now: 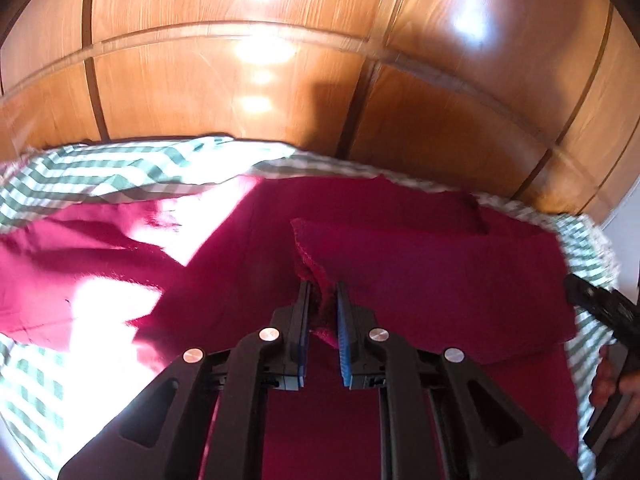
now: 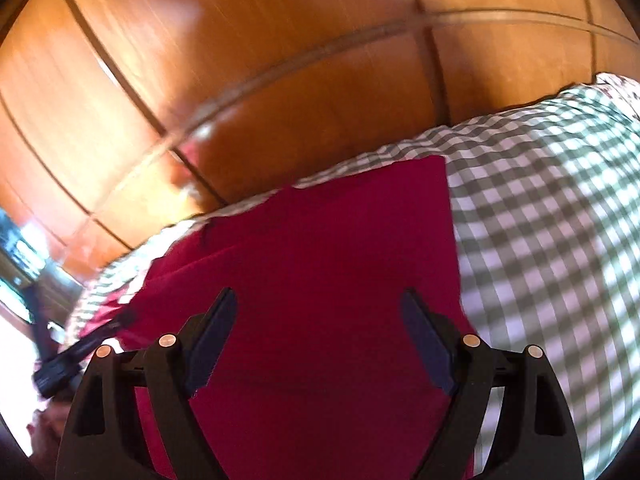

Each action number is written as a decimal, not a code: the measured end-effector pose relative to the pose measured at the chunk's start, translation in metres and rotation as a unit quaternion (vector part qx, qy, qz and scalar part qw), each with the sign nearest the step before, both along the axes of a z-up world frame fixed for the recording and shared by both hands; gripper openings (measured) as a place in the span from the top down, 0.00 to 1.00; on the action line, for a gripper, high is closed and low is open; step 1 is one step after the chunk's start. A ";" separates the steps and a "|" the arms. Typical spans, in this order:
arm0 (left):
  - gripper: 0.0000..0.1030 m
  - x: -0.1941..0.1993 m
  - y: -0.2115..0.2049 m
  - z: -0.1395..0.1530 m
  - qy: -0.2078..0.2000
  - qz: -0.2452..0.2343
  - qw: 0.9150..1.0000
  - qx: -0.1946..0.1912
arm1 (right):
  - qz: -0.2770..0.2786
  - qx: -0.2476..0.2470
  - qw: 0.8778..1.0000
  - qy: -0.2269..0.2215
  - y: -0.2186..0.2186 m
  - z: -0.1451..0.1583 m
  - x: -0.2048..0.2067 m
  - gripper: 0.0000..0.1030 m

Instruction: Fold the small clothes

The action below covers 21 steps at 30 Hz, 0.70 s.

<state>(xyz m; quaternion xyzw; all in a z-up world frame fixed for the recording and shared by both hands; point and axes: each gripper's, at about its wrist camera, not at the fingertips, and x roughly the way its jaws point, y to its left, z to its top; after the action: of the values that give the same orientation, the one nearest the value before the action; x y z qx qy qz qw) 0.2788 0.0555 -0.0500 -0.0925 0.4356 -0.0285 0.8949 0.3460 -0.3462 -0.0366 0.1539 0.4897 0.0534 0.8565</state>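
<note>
A magenta cloth point(image 1: 420, 280) lies spread on a green-and-white checked cover point(image 1: 100, 176). My left gripper point(image 1: 322, 292) is shut on a bunched edge of that cloth, and a folded flap runs from its blue pads off to the right. In the right wrist view the same magenta cloth point(image 2: 320, 260) fills the middle. My right gripper point(image 2: 318, 300) hovers over it with its jaws wide apart and nothing between them. At the right edge of the left wrist view the right gripper's black body point(image 1: 612, 320) shows, held by a hand point(image 1: 616, 392).
A glossy wooden panelled wall point(image 1: 280, 80) rises right behind the bed. The checked cover point(image 2: 540, 220) stretches to the right of the cloth. Bright sunlight patches point(image 1: 104, 308) fall on the cloth's left part. The other gripper point(image 2: 68, 360) shows at the lower left of the right wrist view.
</note>
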 end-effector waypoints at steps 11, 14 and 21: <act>0.53 -0.020 0.027 -0.015 0.030 0.041 0.997 -0.058 | -0.010 -0.149 0.989 0.010 0.026 -0.027 0.005 0.17; 0.53 -0.045 0.052 -0.011 0.034 0.070 0.992 -0.097 | -0.004 -0.153 0.988 -0.021 0.034 -0.004 -0.015 0.14; 0.57 -0.100 0.138 -0.012 0.023 0.148 0.978 -0.142 | 0.060 -0.123 0.990 -0.025 0.074 0.000 -0.074 0.13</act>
<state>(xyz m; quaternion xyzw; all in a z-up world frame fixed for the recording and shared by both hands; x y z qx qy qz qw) 0.1784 0.1931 -0.0617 -0.2830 0.4295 0.0444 0.8564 0.2717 -0.2724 -0.0368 0.0167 0.4795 0.0483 0.8760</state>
